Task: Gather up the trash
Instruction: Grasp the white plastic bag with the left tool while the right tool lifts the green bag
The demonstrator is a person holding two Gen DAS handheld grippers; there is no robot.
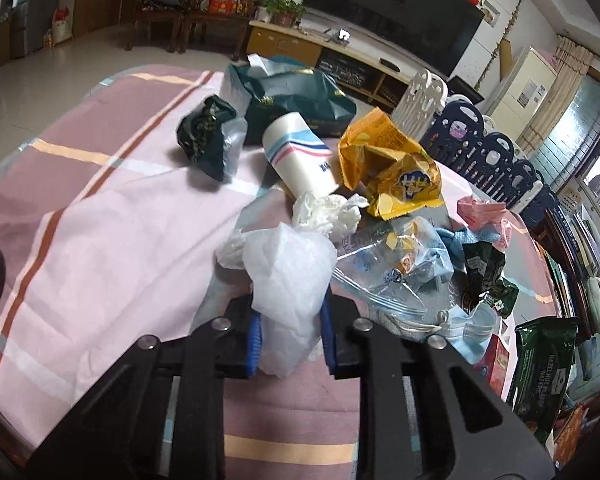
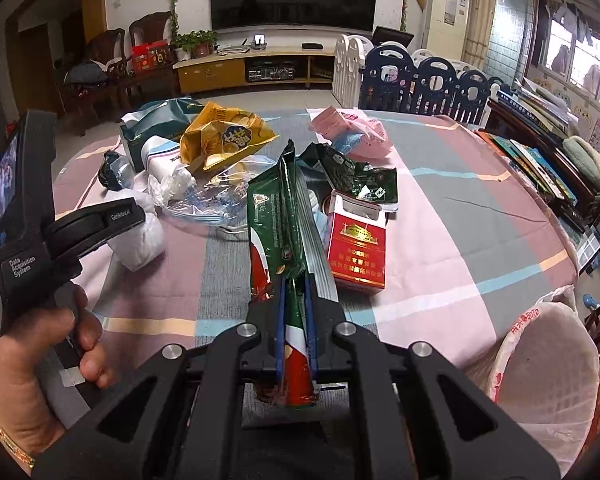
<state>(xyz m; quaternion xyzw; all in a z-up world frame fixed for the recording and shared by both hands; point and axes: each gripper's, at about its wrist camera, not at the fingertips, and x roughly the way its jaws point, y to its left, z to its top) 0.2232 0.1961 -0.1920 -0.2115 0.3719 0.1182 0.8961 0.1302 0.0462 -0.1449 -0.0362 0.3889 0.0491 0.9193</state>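
Left gripper [image 1: 290,328] closed on crumpled white tissue [image 1: 288,276], held just above striped tablecloth [image 1: 100,240]. Right gripper [image 2: 296,320] clamped tight on green wafer wrapper [image 2: 278,220], wrapper raised upright beside red cigarette pack [image 2: 354,248]. Yellow snack bag [image 1: 392,172], paper cup [image 1: 300,156], clear zip bag [image 1: 392,268] piled beyond tissue. Hand [image 2: 40,356] seen gripping left tool.

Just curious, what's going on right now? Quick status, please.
Left gripper shut on crumpled white plastic bag. Right gripper shut on green foil wafer wrapper. Red cigarette pack close beside.
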